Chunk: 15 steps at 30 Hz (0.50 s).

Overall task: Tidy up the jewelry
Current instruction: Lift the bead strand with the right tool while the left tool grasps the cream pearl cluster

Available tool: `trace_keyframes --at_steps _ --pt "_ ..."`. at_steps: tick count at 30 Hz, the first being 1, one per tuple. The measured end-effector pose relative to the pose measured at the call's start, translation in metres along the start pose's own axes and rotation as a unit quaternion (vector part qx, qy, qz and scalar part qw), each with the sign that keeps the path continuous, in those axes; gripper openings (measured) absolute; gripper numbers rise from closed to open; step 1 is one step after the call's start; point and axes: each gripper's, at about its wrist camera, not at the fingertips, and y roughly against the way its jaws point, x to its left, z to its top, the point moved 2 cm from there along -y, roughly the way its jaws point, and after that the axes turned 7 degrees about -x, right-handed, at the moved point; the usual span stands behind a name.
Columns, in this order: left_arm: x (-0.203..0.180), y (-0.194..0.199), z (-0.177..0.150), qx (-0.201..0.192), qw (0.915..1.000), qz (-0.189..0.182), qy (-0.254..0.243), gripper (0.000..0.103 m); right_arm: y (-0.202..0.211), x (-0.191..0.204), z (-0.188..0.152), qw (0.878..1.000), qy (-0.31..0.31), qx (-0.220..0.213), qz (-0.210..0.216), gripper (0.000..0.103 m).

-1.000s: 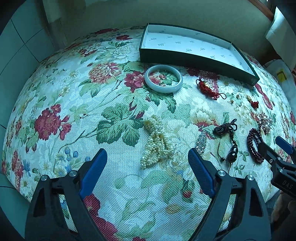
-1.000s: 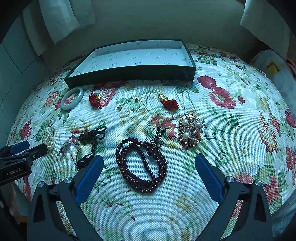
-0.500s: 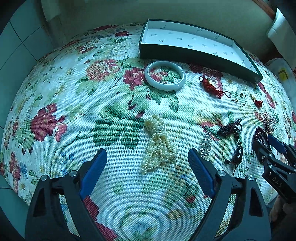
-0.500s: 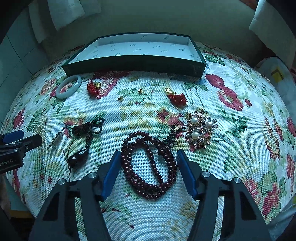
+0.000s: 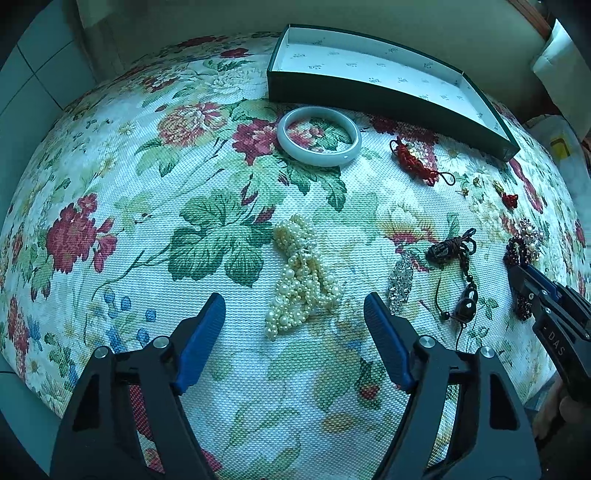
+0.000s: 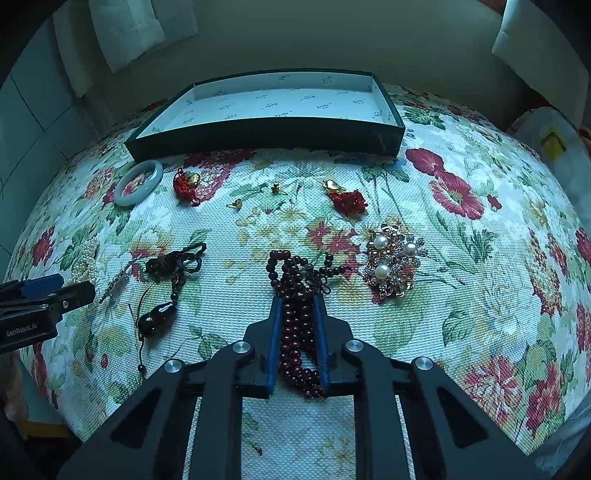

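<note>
Floral woven tablecloth (image 6: 480, 258), jewelry scattered.
Right gripper (image 6: 298, 306) closing, pinching limp dark-red bead strand (image 6: 295, 321) mid-bundle; left gripper (image 5: 294, 308) closing, nothing gripped.

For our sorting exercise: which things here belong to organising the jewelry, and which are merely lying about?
Job:
dark red bead strand
pearl strands
jade bangle
pearl brooch
green box

Lying about:
floral tablecloth
white cloth

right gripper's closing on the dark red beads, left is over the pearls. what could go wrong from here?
1. The right gripper is closing on a bunched dark red bead strand; loops trailing outside could slip or snag on lifting.
2. The heaped white pearl strand sits between the left gripper's closing jaws, untouched; only some strands may get caught.
3. The silver rhinestone clip nearby could get dragged.
</note>
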Motion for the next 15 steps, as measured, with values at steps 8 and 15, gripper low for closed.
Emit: trace_keyframes --at_steps 8,15 --pt "-0.0042 -0.0009 0.0006 -0.001 1.0 -0.004 -0.004 0.068 0.0001 -0.0009 -0.0003 1.0 -0.002 -0.001 0.003 0.017" --pt "-0.0029 -0.005 0.0069 -0.008 0.9999 0.0 -0.009 0.06 -0.0003 -0.0017 0.0001 1.0 -0.007 -0.003 0.008 0.017"
